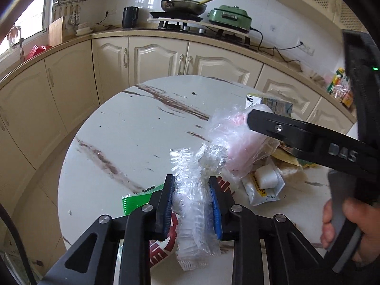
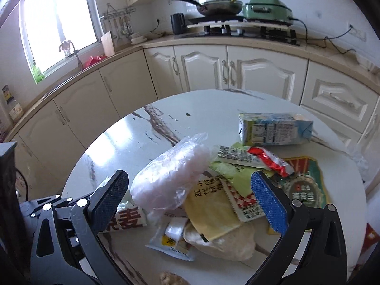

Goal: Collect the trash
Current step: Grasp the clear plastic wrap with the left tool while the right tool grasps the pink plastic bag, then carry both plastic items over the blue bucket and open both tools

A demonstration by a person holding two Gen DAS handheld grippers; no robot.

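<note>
- My left gripper (image 1: 192, 210) pinches a crumpled clear plastic wrapper (image 1: 193, 204) near the desk (image 1: 133, 128) edge.
- My right gripper (image 2: 190, 204) gapes empty over the pink-filled bag (image 2: 171, 178); next, close on it.

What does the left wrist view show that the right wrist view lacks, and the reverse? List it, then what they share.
Left wrist only: the left claw shut on a crumpled clear plastic wrapper, and a hand.
Right wrist only: the right claw open over a yellow packet, plus a red sachet.
Both: the marble table, pink-tinted bag, milk carton, green cooker.
</note>
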